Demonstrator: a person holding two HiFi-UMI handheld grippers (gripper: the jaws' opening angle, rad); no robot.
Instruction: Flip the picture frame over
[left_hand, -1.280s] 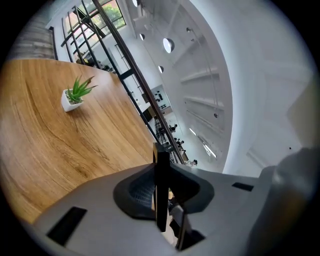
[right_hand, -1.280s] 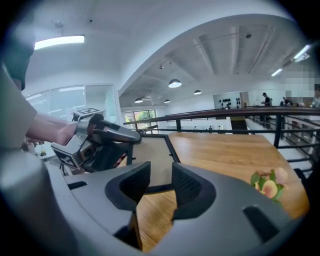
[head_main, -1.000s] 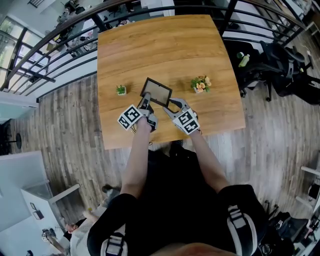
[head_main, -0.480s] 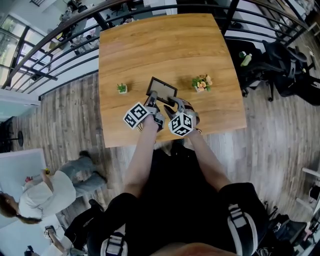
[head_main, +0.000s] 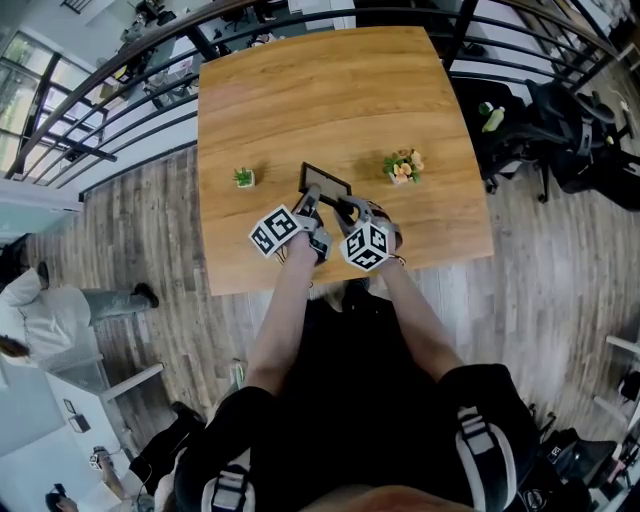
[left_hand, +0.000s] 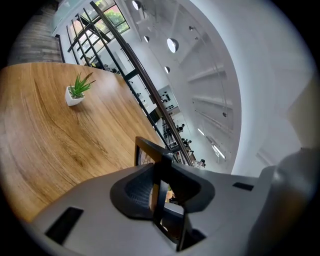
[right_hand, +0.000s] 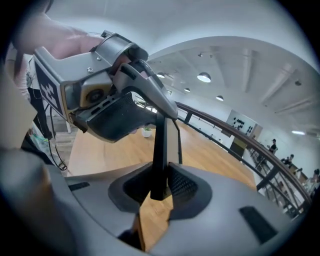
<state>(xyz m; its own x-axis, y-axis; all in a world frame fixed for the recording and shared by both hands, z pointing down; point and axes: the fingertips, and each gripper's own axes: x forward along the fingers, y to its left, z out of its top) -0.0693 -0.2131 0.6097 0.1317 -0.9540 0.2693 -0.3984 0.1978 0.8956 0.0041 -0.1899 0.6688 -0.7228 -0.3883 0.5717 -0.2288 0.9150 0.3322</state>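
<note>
The black picture frame (head_main: 325, 181) stands tilted up off the wooden table (head_main: 320, 90), held from the near side by both grippers. My left gripper (head_main: 312, 203) grips its left part; in the left gripper view the frame (left_hand: 146, 150) runs edge-on between the jaws of this gripper (left_hand: 162, 192), which have just been opening a little with the pads still on it. My right gripper (head_main: 346, 208) holds the frame's right part; its jaws (right_hand: 161, 185) have just been closing on the frame's edge (right_hand: 162, 140). The left gripper (right_hand: 117, 107) shows opposite in the right gripper view.
A small green plant in a white pot (head_main: 242, 178) stands left of the frame, a flower pot (head_main: 402, 167) to its right. A black railing (head_main: 120, 120) runs behind the table. Dark chairs and bags (head_main: 560, 130) sit at the right, a person (head_main: 40, 320) at the far left.
The frame has tipped up from lying flatter to nearly on edge. The right gripper has rolled and come in closer to the left one, which shifted slightly right.
</note>
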